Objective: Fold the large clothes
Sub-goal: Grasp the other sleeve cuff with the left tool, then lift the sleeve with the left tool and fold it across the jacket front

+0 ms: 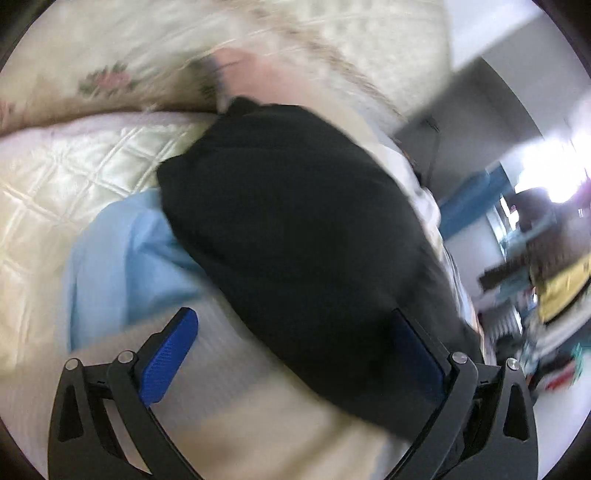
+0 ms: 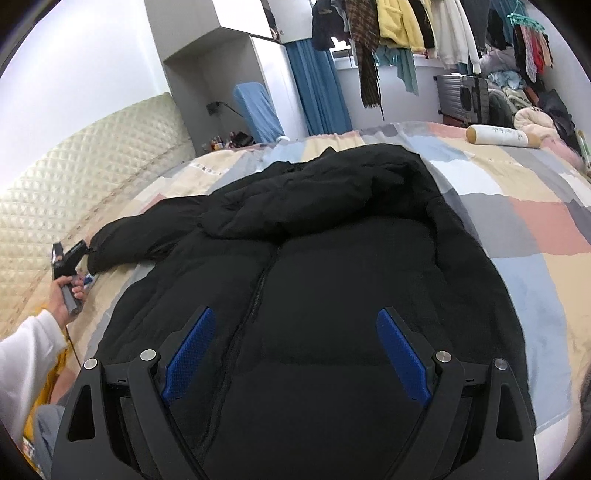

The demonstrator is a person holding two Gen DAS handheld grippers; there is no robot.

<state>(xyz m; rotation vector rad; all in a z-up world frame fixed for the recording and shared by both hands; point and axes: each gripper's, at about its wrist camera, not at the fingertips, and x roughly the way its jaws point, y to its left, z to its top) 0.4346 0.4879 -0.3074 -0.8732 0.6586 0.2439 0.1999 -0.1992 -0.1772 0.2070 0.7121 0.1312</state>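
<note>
A large black puffer jacket [image 2: 332, 266] lies front up on the patchwork bedspread [image 2: 517, 221], zip down its middle, hood at the far end. One sleeve [image 2: 147, 236] stretches out to the left. My right gripper [image 2: 295, 325] is open, hovering over the jacket's lower front. My left gripper [image 1: 291, 325] is open around the end of that sleeve [image 1: 295, 229]; the view is blurred. It also shows in the right wrist view [image 2: 70, 258], held in a hand at the sleeve's cuff.
A quilted cream headboard [image 2: 74, 177] runs along the left. A cylindrical pillow [image 2: 498, 134] lies at the far right of the bed. Hanging clothes [image 2: 424, 29], a suitcase [image 2: 461, 98] and blue curtains [image 2: 317, 85] stand beyond the bed.
</note>
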